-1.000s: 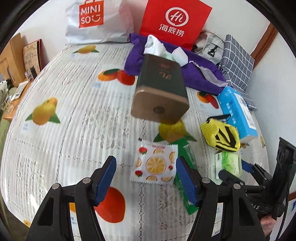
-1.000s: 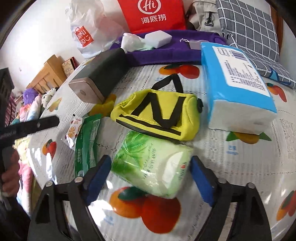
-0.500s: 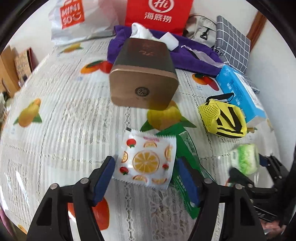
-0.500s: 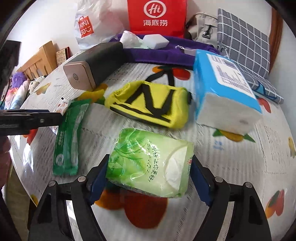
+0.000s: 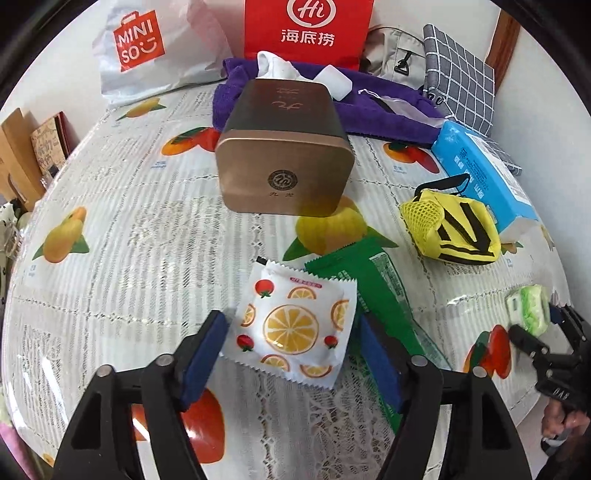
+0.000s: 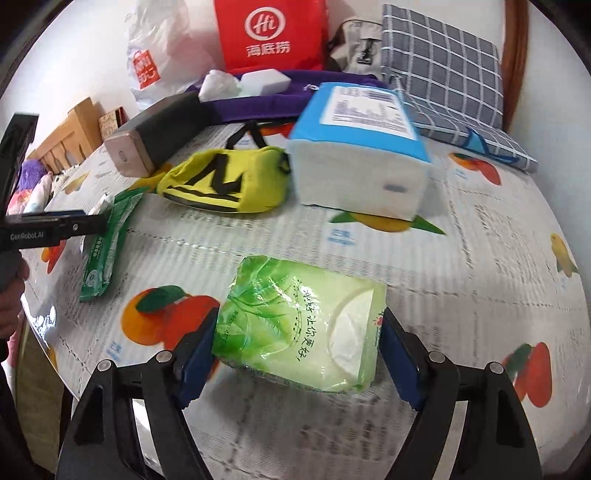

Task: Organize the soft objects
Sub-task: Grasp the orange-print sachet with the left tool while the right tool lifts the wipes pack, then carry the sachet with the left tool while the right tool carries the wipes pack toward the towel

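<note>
My left gripper [image 5: 291, 347] has its blue pads on both sides of a white packet printed with orange slices [image 5: 293, 325]; the pads touch its edges. A green flat packet [image 5: 380, 295] lies just right of it. My right gripper [image 6: 297, 350] is shut on a green tissue pack [image 6: 299, 328] and holds it above the table; it also shows in the left wrist view [image 5: 528, 308]. A yellow mesh pouch [image 6: 229, 179] and a blue tissue block [image 6: 362, 155] lie further back.
A brown tissue box [image 5: 284, 151] lies on the fruit-print tablecloth [image 5: 110, 258]. A purple towel [image 5: 376, 110], red bag [image 5: 308, 29], white shopping bag [image 5: 147, 48] and checked cushion [image 6: 443, 74] sit at the back. The table edge [image 6: 44, 332] runs at the left.
My left gripper has moved forward around the orange-slice packet and narrowed onto it. My right gripper has lifted the green tissue pack and pulled it back toward the table's near side.
</note>
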